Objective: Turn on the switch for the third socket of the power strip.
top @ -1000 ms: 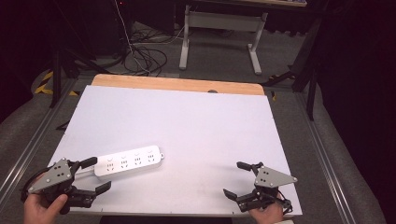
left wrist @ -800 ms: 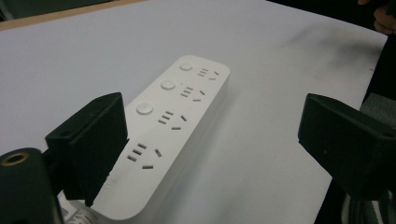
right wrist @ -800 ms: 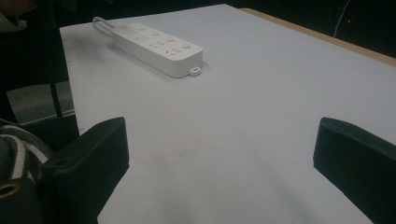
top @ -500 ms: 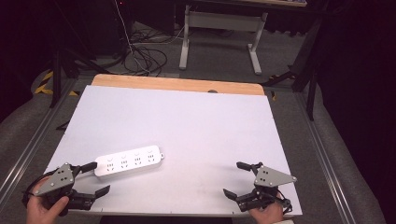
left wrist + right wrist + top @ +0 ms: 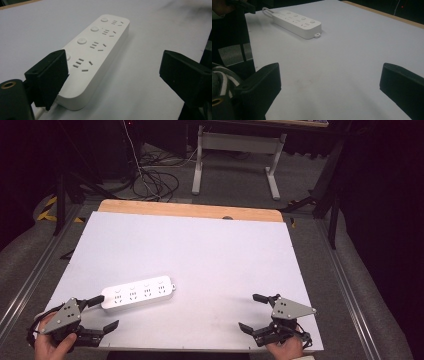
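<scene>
A white power strip (image 5: 139, 293) with several sockets and round buttons lies flat on the white tabletop (image 5: 210, 250), near the front left. My left gripper (image 5: 103, 312) stands open just in front of the strip's near end. In the left gripper view the strip (image 5: 97, 47) runs away from the left jaw, which overlaps its near end, and the left gripper (image 5: 113, 62) holds nothing. My right gripper (image 5: 248, 311) is open at the front right, well apart from the strip. In the right gripper view the right gripper (image 5: 330, 75) frames bare table, with the strip (image 5: 297, 21) far off.
A wooden strip (image 5: 190, 210) borders the table's far edge. Metal rails (image 5: 30, 280) run along both sides. Beyond the table, cables (image 5: 150, 180) lie on the floor beside a desk frame (image 5: 235, 155). The strip's white cord (image 5: 265, 10) curls off its far end.
My left gripper has drifted slightly back toward the table's near edge. The power strip and the right gripper have stayed put.
</scene>
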